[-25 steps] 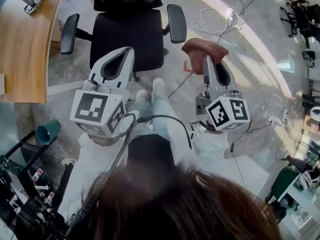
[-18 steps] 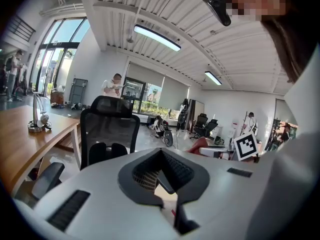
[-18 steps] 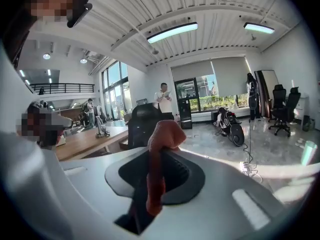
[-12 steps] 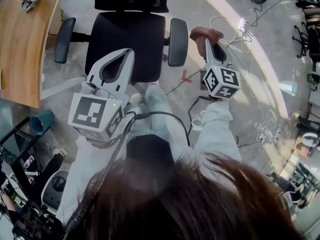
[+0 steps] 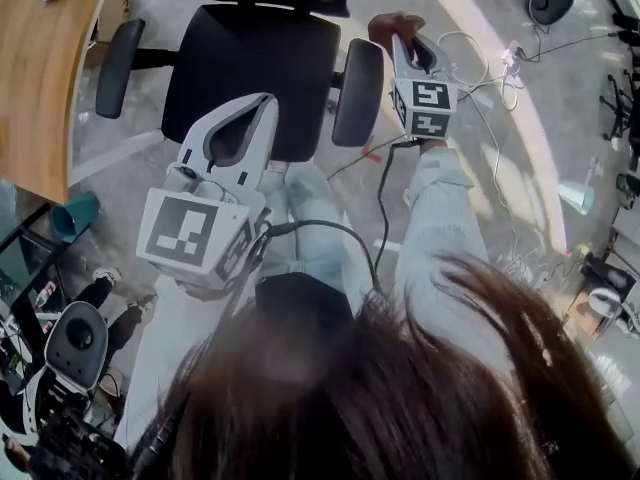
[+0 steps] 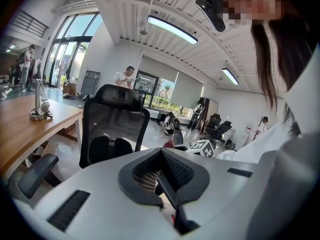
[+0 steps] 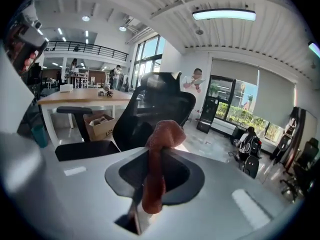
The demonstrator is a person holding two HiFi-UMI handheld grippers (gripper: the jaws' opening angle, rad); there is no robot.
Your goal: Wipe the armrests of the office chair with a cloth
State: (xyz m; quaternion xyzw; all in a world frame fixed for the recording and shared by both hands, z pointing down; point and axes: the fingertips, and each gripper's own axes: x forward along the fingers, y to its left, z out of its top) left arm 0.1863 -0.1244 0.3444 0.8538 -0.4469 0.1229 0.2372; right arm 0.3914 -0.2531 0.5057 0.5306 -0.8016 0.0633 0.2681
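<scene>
Right gripper (image 5: pixel 402 40), clamping a cloth (image 5: pixel 388 25), hangs beside an armrest (image 5: pixel 357 93); left gripper (image 5: pixel 263 105) closed, empty; wiping seemingly unstarted.

The right gripper (image 7: pixel 159 156) has its jaws closed on a reddish-brown cloth (image 7: pixel 162 134), which bunches up above the tips and hangs down in a strip through the dark opening below. Just beyond it stands the black office chair (image 7: pixel 162 101), its mesh back upright. One padded armrest (image 7: pixel 75 110) shows at the left, above the dark seat (image 7: pixel 85 149). Behind the chair is a wooden desk (image 7: pixel 82 97) with a cardboard box (image 7: pixel 100 124) under it. A person in white (image 7: pixel 195 84) stands by the dark doorway, and another person (image 7: pixel 247 140) sits on the floor near the windows. A long ceiling light (image 7: pixel 223 15) glows overhead.
</scene>
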